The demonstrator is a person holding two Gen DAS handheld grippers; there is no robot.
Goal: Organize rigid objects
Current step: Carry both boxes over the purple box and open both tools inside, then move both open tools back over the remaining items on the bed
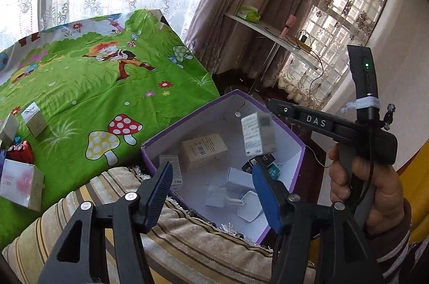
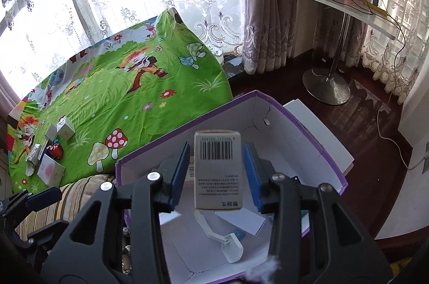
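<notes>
A: The small carton (image 2: 218,171) with the barcode is between the fingers of the right claw (image 2: 217,176), above the open purple box (image 2: 319,147). In the right wrist view I see a narrow gap on each side of it, so the pads do not seem to press. In the left wrist view it looks blurred, in the air over the box (image 1: 299,158).

B: So it is released?

A: I judge yes; the fingers stand apart and it is probably dropping in. I think such a carton is light and stiff but thin-walled, so it dents under hard pressure. The best hold is on the two wide flat faces, near the middle.

B: And the left claw (image 1: 211,193)?

A: It is apart too, with nothing between its fingers. It points down at the near edge of the box, over a striped cushion (image 1: 187,238).

B: The right hand (image 1: 367,185)?

A: It grips the handle, tilted down toward the box. More cartons (image 1: 20,183) and a red toy car (image 1: 21,151) remain on the green cartoon cloth (image 1: 93,85).
</notes>
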